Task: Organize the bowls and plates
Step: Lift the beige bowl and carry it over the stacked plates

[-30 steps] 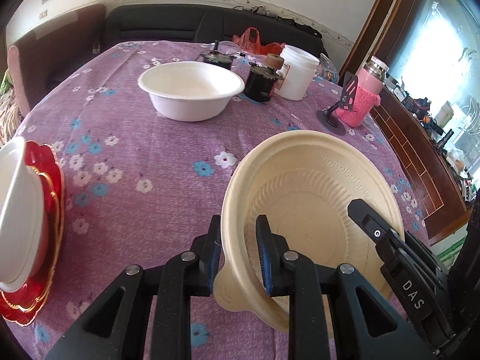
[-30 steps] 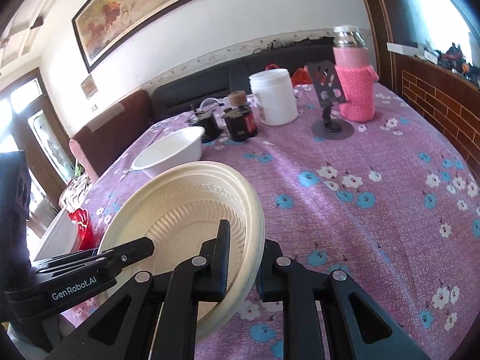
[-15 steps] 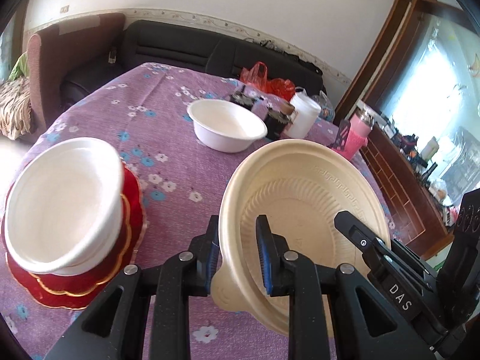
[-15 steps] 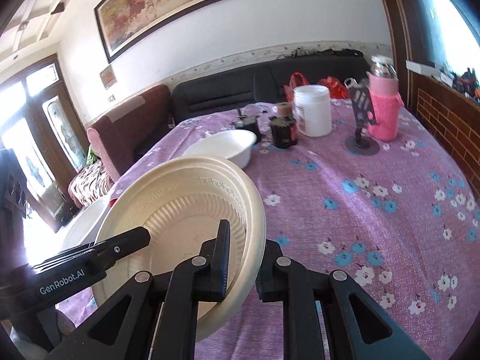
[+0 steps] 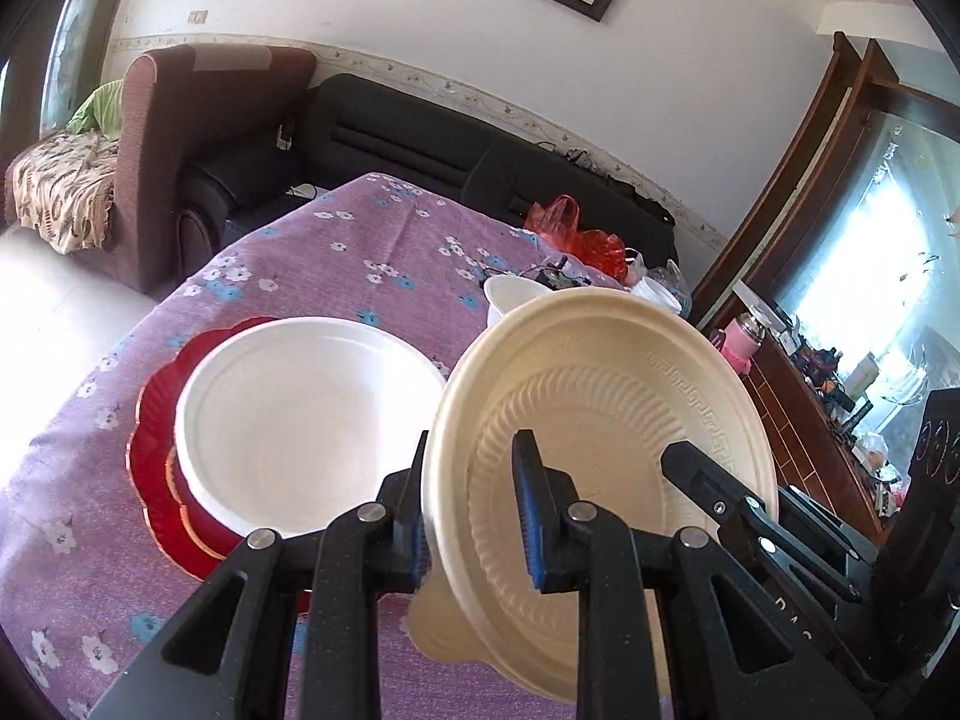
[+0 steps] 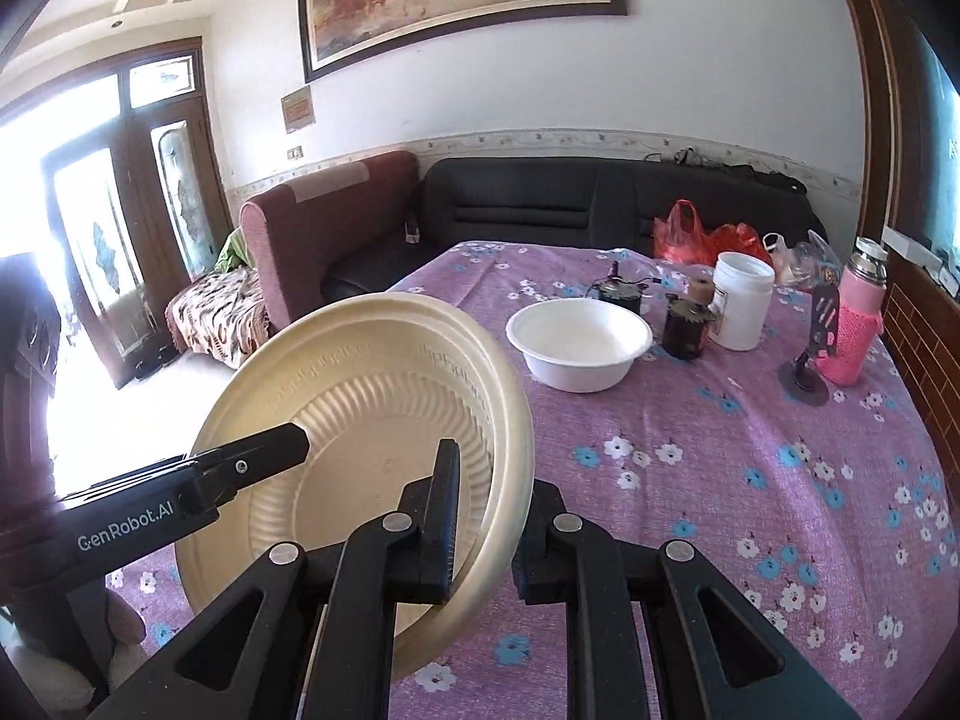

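Both your tongs, left tongs (image 5: 474,504) and right tongs (image 6: 486,516), pinch opposite rims of cream plate (image 5: 600,438). Plate tilted, off worktop (image 6: 720,450), just right of white bowl (image 5: 306,420) on red plate (image 5: 156,450); two-point grip likely steadies stacking.

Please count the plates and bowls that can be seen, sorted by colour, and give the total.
Cream: 1, the plate gripped by the left gripper and the right gripper.
White: 2, the bowl on the red plate, and the far bowl.
Red: 1, the plate.
Total: 4.
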A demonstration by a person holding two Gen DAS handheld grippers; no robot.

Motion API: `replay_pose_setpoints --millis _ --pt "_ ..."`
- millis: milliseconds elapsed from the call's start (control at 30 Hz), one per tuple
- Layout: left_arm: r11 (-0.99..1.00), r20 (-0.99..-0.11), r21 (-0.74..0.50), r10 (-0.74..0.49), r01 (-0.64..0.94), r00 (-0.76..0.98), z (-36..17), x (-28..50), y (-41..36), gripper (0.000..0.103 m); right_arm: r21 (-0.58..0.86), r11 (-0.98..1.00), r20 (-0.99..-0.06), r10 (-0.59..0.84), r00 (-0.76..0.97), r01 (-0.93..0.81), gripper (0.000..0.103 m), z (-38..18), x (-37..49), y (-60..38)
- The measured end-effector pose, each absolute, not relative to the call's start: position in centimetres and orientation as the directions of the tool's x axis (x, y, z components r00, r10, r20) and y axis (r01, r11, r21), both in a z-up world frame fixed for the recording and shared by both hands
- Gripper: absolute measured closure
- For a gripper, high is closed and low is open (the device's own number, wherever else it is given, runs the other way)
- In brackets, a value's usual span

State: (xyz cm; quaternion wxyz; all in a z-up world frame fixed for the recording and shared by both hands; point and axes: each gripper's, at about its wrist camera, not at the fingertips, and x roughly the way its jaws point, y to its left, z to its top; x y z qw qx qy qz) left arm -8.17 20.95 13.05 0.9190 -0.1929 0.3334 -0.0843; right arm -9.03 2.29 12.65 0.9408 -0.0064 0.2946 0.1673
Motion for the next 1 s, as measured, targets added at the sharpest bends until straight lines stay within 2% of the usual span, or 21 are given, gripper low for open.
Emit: replay_pose_setpoints --millis 367,1000 --pt "0.925 -0.604 -0.372 -0.178 -0.078 0.776 13.0 -7.8 27.1 0.081 0.031 0.920 -0.564 0.339 0.753 -0.391 0.087 13.5 -8.0 9.0" --pt "0.927 -0.645 -0.346 -0.126 -0.141 0.754 11.8 -4.8 30.8 0.081 -0.026 0.907 -0.615 0.316 0.723 -0.419 0.086 12.7 -5.0 14.4"
